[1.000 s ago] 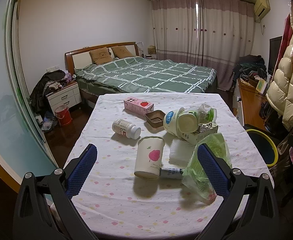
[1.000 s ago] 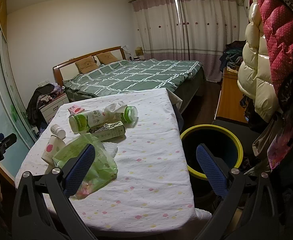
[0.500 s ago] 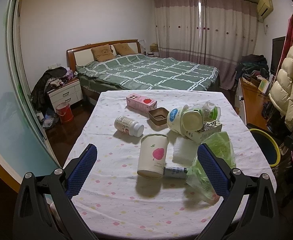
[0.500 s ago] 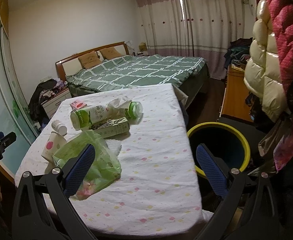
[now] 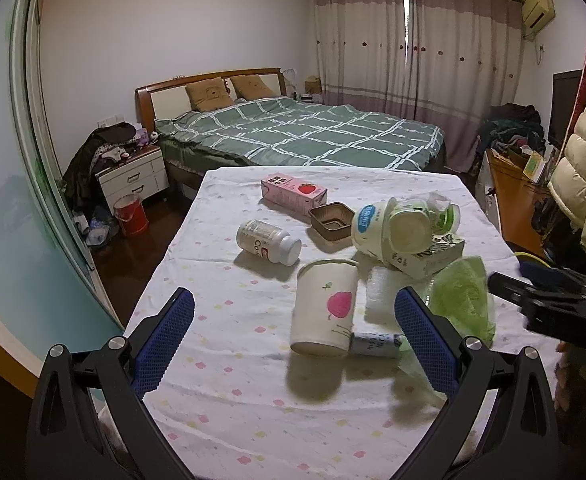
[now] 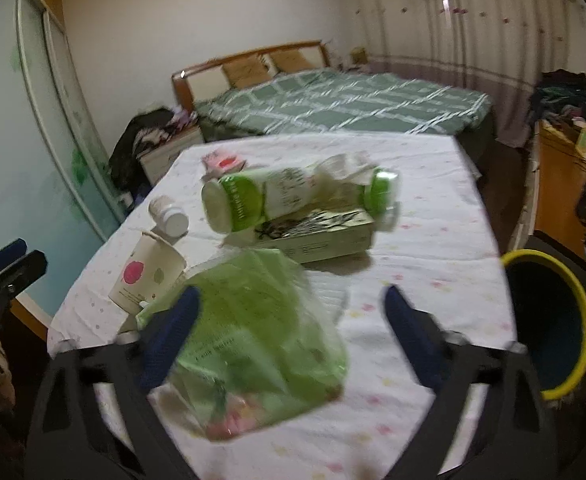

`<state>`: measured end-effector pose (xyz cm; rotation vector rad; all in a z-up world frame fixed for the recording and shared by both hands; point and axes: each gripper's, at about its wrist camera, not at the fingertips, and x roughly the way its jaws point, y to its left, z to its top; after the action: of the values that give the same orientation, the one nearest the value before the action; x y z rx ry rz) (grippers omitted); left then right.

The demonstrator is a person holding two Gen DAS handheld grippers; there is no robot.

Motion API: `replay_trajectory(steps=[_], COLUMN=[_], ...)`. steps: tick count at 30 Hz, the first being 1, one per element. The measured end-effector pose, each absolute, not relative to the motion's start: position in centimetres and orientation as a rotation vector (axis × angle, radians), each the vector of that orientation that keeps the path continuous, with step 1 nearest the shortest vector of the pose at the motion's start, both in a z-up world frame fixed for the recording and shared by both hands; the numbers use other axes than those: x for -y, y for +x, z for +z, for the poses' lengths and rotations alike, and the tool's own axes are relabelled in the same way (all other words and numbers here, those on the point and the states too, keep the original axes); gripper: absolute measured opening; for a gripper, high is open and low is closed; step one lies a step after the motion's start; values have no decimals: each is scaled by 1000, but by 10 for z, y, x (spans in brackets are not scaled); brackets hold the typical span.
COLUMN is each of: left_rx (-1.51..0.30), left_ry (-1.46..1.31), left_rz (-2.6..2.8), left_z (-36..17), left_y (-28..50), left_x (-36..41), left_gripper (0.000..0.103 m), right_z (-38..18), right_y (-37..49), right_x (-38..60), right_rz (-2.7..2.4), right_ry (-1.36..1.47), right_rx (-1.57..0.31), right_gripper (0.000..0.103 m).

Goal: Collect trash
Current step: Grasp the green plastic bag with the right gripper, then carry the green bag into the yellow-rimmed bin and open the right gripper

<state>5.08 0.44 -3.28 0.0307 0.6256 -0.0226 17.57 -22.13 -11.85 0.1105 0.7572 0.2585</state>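
Trash sits clustered on the near-right part of the table (image 5: 221,400): green plastic bag (image 6: 253,344) nearest the right gripper (image 6: 289,320), lying flat on the spotted cloth. Right jaws have just been closing, gap still wide, bag partly between them, pads not pressing it; view is blurred. Paper cup (image 5: 325,308) with pink apple print lies tipped beside the bag, small tube (image 5: 375,345) at its base. Behind: white pill bottle (image 5: 269,242) on its side, pink carton (image 5: 293,194), brown foil tray (image 5: 333,222), green-capped bottle (image 6: 293,196) resting on a flat box (image 6: 321,236). Left gripper (image 5: 291,344) hangs over the near edge, jaws apart, empty. Yellow-rimmed bin (image 6: 549,312) stands on the floor just right of the table.
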Motion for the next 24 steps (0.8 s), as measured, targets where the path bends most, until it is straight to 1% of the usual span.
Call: replay_trajectory(steps=[2,4,6,7,8,11,14,24], left_rx=[-628,-632,-639,-642,-647,-662,-669,-673], left_ry=[30,26,21,18,14,1,-2,4], left_rz=[-20,-22,-23,-25,-29,-41,-48,-79], left_z=[-35,-39,-43,-45,-46,-52,-56,-62], left_y=[55,60,65,67,68,76,80,90], left_x=[-7,-10,-12,-13,-13,-14,-12,-1], left_gripper=[99,99,99,99,99,99,99,99], right_z=[-125,-131,-134,-136,-137,-136,-132,-99], right_y=[187,194,196,197,198,196,192,169], right_x=[220,219,217,217,217,219,222,280], right_rz=[262,277,301,308,314,327,334,247], right_ry=[113,119,125,127,130,138,137,202], right_rx=[-793,-819,-841,-852,-857,-859,-847,-755], right_gripper=[56,51,41,27,16,10,7,7])
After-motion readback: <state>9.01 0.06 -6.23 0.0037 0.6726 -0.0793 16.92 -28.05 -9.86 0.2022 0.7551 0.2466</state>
